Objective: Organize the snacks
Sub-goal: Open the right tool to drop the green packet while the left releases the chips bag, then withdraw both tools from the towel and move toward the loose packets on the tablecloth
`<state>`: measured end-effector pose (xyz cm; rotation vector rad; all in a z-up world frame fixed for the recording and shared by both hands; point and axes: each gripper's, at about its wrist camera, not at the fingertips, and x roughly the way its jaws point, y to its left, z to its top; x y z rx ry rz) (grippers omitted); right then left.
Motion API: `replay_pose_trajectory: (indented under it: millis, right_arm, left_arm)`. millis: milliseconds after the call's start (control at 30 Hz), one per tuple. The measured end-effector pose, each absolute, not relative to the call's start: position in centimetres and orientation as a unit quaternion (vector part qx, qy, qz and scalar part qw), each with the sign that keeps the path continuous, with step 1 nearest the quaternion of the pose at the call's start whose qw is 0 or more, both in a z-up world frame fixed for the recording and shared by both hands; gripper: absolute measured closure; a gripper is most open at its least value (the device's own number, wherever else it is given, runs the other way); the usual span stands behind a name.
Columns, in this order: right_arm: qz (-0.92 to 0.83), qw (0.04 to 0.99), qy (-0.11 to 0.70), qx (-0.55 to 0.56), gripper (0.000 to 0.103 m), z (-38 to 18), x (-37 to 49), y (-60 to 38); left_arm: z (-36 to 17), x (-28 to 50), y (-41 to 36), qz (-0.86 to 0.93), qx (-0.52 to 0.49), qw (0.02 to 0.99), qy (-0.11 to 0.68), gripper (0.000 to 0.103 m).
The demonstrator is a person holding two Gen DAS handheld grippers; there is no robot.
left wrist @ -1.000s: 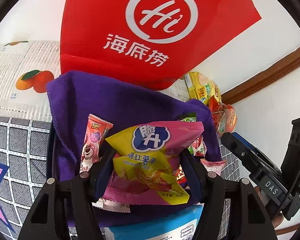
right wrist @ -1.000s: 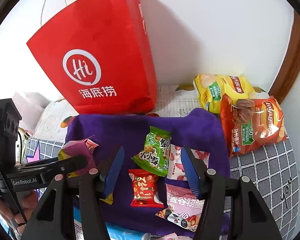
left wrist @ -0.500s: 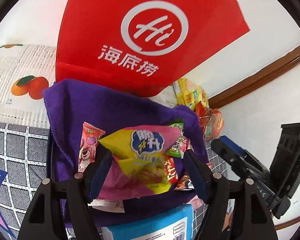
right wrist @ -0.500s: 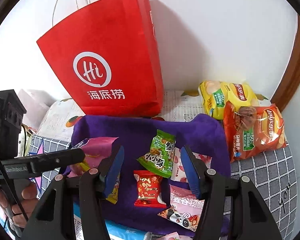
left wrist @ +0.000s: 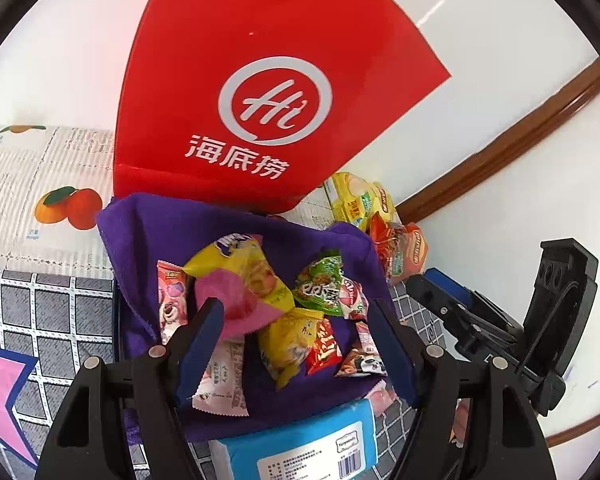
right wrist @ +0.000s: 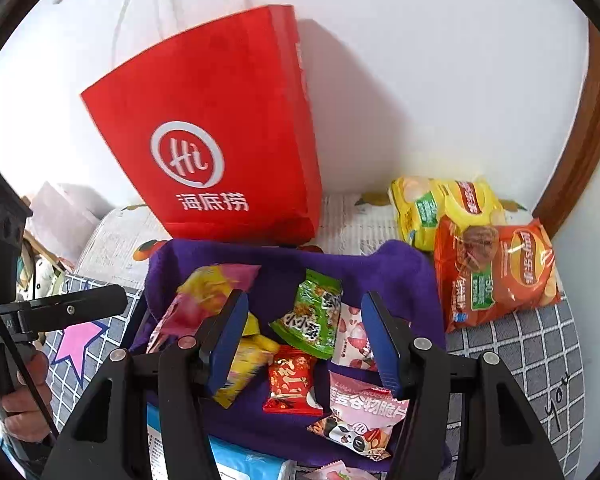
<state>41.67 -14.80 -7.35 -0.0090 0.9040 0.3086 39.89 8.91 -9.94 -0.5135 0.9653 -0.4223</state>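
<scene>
Landmark: purple cloth point(left wrist: 228, 232) lining a bin on the checked bedspread point(left wrist: 40, 312). Red paper bag point(left wrist: 268, 92) stands upright just behind the cloth, against the white wall. Two chip bags, yellow point(right wrist: 440, 208) and orange point(right wrist: 496, 276), lie off the cloth's right rear corner, the orange overlapping the yellow.

Left gripper point(left wrist: 296, 340) hovers over the cloth, jaws just been opening, now released; the yellow-pink sweet potato snack bag point(left wrist: 244, 284) lies loose on the cloth's left part, its pink end just by the left finger but not pinched. Bear-print pink bar point(left wrist: 172, 300) lies left of it on the cloth. Green packet point(left wrist: 320, 288), small red packet point(left wrist: 320, 348) and panda packet point(left wrist: 360, 364) sit on the right half.

Right gripper point(right wrist: 304, 340) hangs above the cloth's middle, jaws apart, gripping nothing; green packet and red packet show between its fingers, lying on the cloth. Blue wipes pack point(left wrist: 300, 452) sits at the cloth's front edge
</scene>
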Motion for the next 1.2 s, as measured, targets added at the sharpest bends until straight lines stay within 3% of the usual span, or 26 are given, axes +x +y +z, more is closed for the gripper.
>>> replay_pose_trajectory:
  millis: [600,1200]
  right_arm:
    - [0.111,0.925,0.362,-0.034,0.044,-4.9,38.0,-13.7]
    - [0.079,0.895,0.439,0.031,0.044,-7.4,23.7,-20.3]
  left_arm:
    - [-7.9,38.5,7.2,-0.196,-0.205,0.849,0.445,0.031]
    - [-2.1,32.4,3.6,-0.257,-0.163,0.866,0.397,0.031]
